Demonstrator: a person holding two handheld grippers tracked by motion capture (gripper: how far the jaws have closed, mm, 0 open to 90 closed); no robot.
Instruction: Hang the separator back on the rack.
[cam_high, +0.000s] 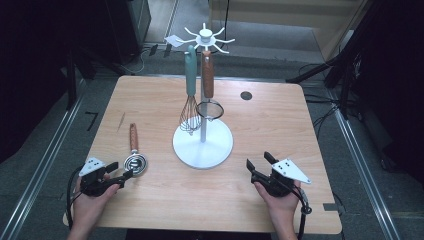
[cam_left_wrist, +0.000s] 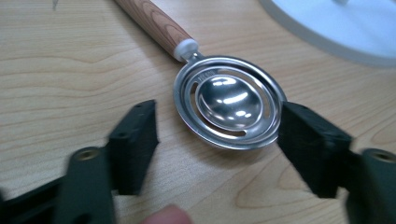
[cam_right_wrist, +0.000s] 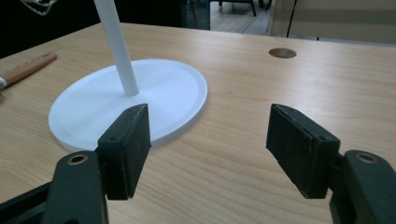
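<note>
I am seeing my left gripper (cam_left_wrist: 217, 135) standing half open around the shiny round steel egg separator (cam_left_wrist: 229, 100) with its wood-grain handle, lying flat on the pale wooden table (cam_high: 270, 120); one pad seems to touch its rim. My right gripper (cam_right_wrist: 210, 149) is gaping wide, holding nothing, near the smooth white stand base (cam_right_wrist: 154, 93).

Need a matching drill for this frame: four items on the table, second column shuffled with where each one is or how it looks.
Things:
1. egg separator
2. whisk
3. strainer
4. right gripper

Places or states:
A. hangs from the rack by a teal handle
B. jaws open over bare table, nothing between them
C. lies flat on the table between the left gripper's jaws
D. hangs from the rack by a wooden handle

Pairs: 1-C, 2-A, 3-D, 4-B
</note>
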